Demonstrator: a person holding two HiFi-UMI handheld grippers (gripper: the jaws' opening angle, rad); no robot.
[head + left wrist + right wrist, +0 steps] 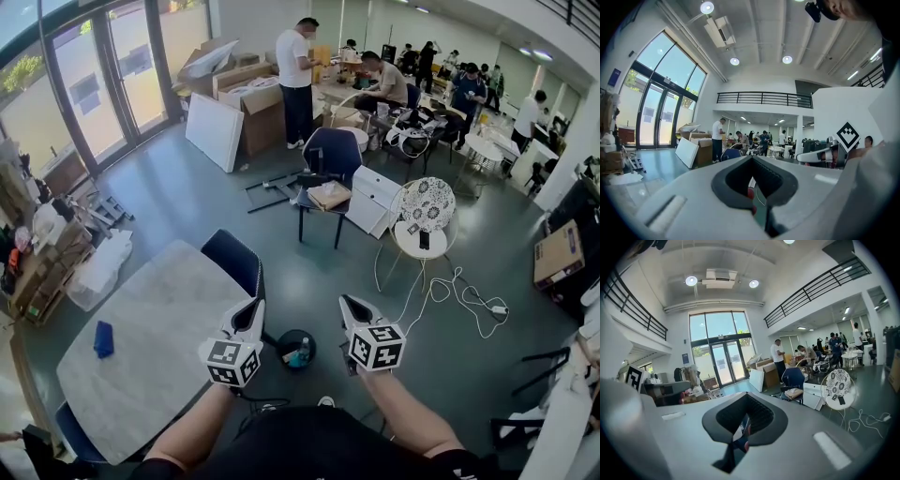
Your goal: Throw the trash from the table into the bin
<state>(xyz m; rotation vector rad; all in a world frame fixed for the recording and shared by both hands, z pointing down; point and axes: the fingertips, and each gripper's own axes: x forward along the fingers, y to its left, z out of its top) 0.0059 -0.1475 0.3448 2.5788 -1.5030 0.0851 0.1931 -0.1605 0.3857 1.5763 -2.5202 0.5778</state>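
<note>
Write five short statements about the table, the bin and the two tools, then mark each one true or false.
1. A blue item lies on the table. True.
2. The bin stands on the table. False: it stands on the floor, below and between the two tools.
3. The right tool grips a bottle. False: its jaws are together with nothing in them.
4. Things already lie inside the bin. True.
5. The left tool is shut and empty. True.
</note>
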